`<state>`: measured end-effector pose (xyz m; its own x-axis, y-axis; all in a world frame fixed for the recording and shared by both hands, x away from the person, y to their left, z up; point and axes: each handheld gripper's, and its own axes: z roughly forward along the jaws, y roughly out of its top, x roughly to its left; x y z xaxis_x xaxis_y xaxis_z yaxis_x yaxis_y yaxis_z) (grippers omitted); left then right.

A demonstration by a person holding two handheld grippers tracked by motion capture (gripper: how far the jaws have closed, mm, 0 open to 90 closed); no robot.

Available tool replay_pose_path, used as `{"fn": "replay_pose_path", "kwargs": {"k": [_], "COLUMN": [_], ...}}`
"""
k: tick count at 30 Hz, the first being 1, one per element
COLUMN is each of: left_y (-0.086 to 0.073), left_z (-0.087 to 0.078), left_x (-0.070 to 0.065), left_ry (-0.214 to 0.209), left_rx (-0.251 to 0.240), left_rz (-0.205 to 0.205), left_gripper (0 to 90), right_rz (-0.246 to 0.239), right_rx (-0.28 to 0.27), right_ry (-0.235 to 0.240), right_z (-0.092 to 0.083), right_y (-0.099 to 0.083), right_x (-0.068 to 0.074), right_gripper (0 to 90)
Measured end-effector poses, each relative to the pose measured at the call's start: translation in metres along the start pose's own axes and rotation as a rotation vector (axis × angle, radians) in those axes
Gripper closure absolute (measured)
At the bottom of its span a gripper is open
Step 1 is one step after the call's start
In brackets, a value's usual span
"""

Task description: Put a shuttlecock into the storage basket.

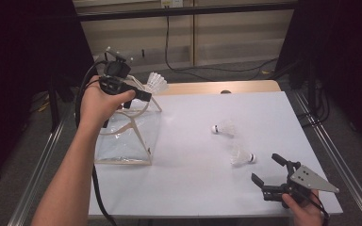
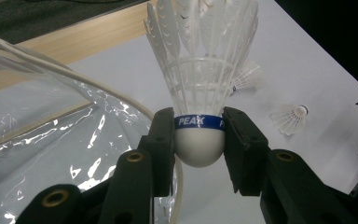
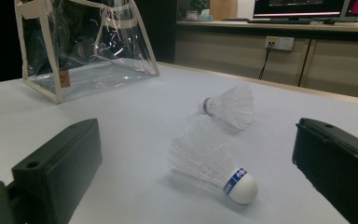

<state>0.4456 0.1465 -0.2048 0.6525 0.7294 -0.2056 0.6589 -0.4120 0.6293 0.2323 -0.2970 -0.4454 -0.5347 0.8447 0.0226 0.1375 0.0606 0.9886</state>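
My left gripper (image 1: 142,93) is raised over the top of a clear plastic bag (image 1: 127,134) with cream trim, shut on a white shuttlecock (image 1: 156,83). In the left gripper view the jaws clamp its cork head at the blue band (image 2: 198,122), feathers pointing up, above the bag's open mouth (image 2: 65,135). Two more shuttlecocks lie on the white table (image 1: 193,188): one farther back (image 1: 224,128), one nearer (image 1: 243,157). My right gripper (image 1: 268,168) rests open near the front right edge, just short of the nearer shuttlecock (image 3: 212,163), which lies ahead of its jaws, cork toward me.
The bag (image 3: 81,46) stands upright at the table's left side. Beyond the far edge a wooden strip (image 1: 217,87) runs across, with cables on the floor behind. Metal rails flank the table on both sides. Dark curtains close in left and right.
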Motion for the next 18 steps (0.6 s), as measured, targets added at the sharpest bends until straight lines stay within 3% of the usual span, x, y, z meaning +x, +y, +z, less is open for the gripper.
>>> {"fn": "replay_pose_path", "kwargs": {"k": [18], "left_y": [0.0001], "left_z": [-0.0073], "left_x": [0.0082], "left_ry": [0.020], "left_rx": [-0.013], "left_rz": [-0.017], "left_gripper": [65.7], "right_rz": [0.001], "right_rx": [0.000], "right_ry": [-0.001], "right_z": [0.0001], "right_y": [0.0000], "right_x": [0.0001], "right_gripper": [0.9]}}
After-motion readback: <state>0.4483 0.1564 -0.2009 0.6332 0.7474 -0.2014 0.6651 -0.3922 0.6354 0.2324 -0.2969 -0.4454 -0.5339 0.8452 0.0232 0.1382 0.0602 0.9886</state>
